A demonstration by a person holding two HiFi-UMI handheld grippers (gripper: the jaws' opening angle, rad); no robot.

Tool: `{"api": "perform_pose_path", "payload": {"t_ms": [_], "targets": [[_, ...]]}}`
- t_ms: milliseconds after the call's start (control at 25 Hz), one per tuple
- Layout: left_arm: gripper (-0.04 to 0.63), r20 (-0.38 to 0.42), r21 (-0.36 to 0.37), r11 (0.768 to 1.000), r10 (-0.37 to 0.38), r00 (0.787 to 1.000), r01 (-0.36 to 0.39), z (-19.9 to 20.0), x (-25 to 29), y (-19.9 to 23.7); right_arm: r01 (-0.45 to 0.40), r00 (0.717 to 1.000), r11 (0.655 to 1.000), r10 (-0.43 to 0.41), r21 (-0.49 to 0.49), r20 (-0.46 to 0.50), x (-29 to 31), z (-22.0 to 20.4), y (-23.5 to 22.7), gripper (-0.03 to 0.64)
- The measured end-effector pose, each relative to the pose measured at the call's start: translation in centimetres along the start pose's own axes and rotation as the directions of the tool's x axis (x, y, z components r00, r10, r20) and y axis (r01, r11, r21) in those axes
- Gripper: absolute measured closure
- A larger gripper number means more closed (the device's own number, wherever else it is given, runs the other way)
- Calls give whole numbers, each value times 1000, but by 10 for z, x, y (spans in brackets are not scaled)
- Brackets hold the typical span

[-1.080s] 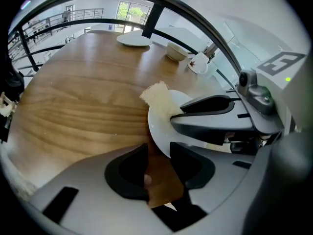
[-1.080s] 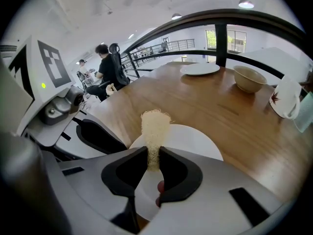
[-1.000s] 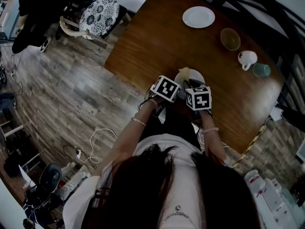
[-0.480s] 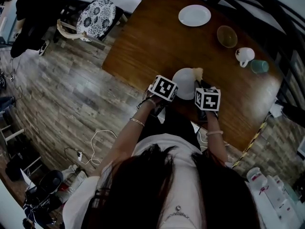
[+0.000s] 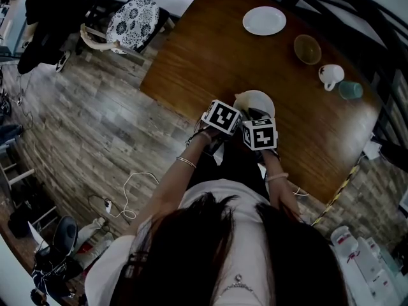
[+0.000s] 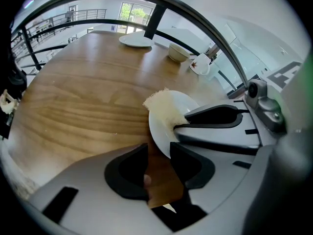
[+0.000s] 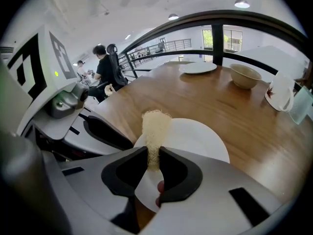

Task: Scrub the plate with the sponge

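Observation:
A small white plate (image 5: pixel 257 101) lies on the wooden table (image 5: pixel 210 50) near its front edge, right in front of both grippers. My right gripper (image 7: pixel 153 163) is shut on a pale yellow sponge (image 7: pixel 154 129), which sticks out past the jaws and rests on the left part of the plate (image 7: pixel 195 138). My left gripper (image 6: pixel 159 153) stands at the plate's left rim (image 6: pixel 159 131). The rim lies against its right jaw, and bare wood shows between the pads. In the left gripper view the sponge (image 6: pixel 164 106) lies on the plate just beyond the jaws.
Farther back on the table are a second white plate (image 5: pixel 264 21), a tan bowl (image 5: pixel 307 50), a white mug (image 5: pixel 331 76) and a teal cup (image 5: pixel 350 90). A chair with a patterned cushion (image 5: pixel 131 18) stands off the table's left. The table's front edge is just under the grippers.
My right gripper swung the sponge to the plate's right side and has come back to the left part. The left gripper has stayed at the rim.

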State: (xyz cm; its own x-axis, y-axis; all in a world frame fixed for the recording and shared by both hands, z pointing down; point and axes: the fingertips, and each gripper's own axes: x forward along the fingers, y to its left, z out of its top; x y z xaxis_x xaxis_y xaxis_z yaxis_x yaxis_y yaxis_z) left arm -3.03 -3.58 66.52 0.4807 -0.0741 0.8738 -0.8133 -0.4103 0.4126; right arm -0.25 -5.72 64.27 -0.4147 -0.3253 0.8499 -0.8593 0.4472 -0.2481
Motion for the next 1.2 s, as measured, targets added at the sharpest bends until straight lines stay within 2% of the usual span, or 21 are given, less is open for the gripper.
{"api": "perform_pose_path", "payload": {"t_ms": [120,440,560,720,1000,1200], "targets": [[446,0,2,1000,12,1000,-12,2,-10,-2,17,1000,1000,-17,3,-1,-2,-2,-7,526],[446,3,1,1000,24,1000,-24,4,-14,-1,175,984,979,-177,106,7,-37,-15,-75,526],[446,3,3,1000,29,1000,-29,4,-14,-1,202,979,970,-206,132,13,-46,-18,-86,526],[446,3,-7,1000,24,1000,-24,5,-12,-3,163,986,980,-164,116,5,-35,-21,-66,526],[446,9,-12,1000,28,1000,-27,5,-10,-2,30,1000,999,-30,44,-7,-8,-16,-1,526],[446,10,-17,999,27,1000,-27,5,-13,-3,55,998,995,-55,83,-7,-16,-21,-18,526]]}}
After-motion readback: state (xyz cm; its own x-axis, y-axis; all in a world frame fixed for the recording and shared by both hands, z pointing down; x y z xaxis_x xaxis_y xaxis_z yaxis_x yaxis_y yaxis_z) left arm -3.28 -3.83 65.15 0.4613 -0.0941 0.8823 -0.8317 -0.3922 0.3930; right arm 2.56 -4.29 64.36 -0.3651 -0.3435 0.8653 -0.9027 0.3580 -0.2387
